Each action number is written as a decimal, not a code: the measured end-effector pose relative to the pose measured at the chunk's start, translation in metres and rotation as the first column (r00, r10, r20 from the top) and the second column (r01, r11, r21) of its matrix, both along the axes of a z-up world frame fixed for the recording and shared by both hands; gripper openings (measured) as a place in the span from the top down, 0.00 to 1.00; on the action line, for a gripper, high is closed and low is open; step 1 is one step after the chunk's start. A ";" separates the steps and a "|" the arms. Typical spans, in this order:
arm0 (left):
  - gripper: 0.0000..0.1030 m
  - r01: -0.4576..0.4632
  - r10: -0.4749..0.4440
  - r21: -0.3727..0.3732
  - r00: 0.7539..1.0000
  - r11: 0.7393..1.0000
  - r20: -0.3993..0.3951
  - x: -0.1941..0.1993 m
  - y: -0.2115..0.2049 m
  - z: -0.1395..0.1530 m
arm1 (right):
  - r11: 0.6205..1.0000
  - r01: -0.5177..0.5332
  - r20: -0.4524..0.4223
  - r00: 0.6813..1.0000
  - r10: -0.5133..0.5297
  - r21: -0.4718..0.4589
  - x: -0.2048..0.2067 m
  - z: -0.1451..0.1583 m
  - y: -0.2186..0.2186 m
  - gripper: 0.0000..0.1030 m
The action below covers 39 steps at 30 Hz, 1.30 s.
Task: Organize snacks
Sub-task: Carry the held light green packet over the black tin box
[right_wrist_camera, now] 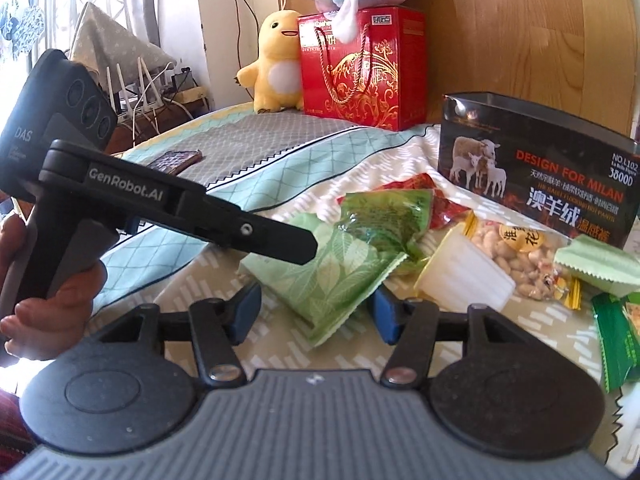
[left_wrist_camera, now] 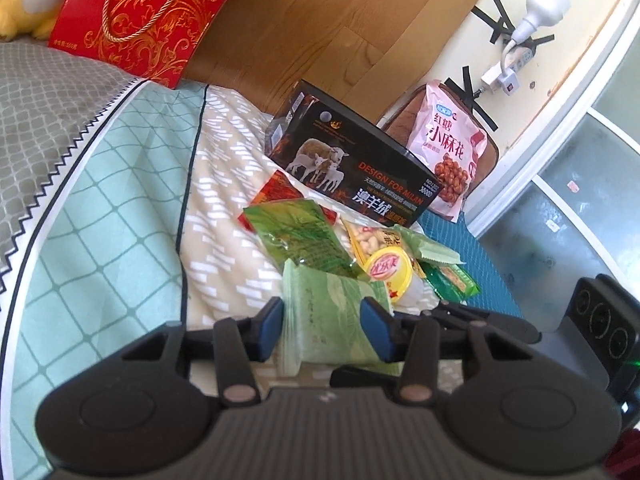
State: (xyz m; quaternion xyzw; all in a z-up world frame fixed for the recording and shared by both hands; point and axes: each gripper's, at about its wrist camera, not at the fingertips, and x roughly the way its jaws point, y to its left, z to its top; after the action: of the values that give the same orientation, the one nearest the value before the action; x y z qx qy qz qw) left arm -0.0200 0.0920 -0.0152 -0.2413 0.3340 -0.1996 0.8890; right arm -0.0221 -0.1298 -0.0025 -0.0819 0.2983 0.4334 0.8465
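A pile of snacks lies on the bed: a pale green leaf-print packet (left_wrist_camera: 324, 312) (right_wrist_camera: 324, 280), a darker green packet (left_wrist_camera: 296, 236) (right_wrist_camera: 384, 216), a red packet (left_wrist_camera: 276, 190), a peanut bag (left_wrist_camera: 372, 240) (right_wrist_camera: 516, 248), a jelly cup with a yellow lid (left_wrist_camera: 388, 268) (right_wrist_camera: 464, 276). My left gripper (left_wrist_camera: 325, 326) has its blue pads on both sides of the pale green packet, touching its edges. My right gripper (right_wrist_camera: 316, 312) is open, close in front of the same packet's near corner. The left gripper's body (right_wrist_camera: 180, 208) shows in the right wrist view.
A black open-top box with sheep print (left_wrist_camera: 352, 164) (right_wrist_camera: 536, 172) stands behind the pile. A pink snack bag (left_wrist_camera: 452, 148) leans at the wall. A red gift box (left_wrist_camera: 140, 20) (right_wrist_camera: 360, 68) and a yellow plush toy (right_wrist_camera: 276, 64) stand at the headboard.
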 end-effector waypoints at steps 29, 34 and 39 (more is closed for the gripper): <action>0.54 -0.054 0.054 -0.050 0.999 0.997 0.006 -0.001 0.005 -0.004 | 1.000 -0.009 -0.012 1.000 0.009 0.019 -0.004 -0.003 -0.001 0.20; 0.55 -0.046 0.046 -0.045 0.999 0.998 0.005 0.000 0.005 -0.003 | 1.000 -0.004 -0.004 1.000 0.004 0.020 -0.004 -0.003 -0.001 0.32; 0.59 -0.009 0.009 -0.013 1.000 1.000 0.019 -0.001 0.000 0.000 | 1.000 -0.002 0.015 1.000 0.001 0.016 -0.007 -0.003 -0.001 0.56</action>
State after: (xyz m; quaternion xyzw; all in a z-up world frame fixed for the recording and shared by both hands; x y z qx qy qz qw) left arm -0.0206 0.0921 -0.0155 -0.2465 0.3229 -0.1999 0.8916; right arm -0.0293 -0.1311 -0.0053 -0.0787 0.2883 0.4357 0.8491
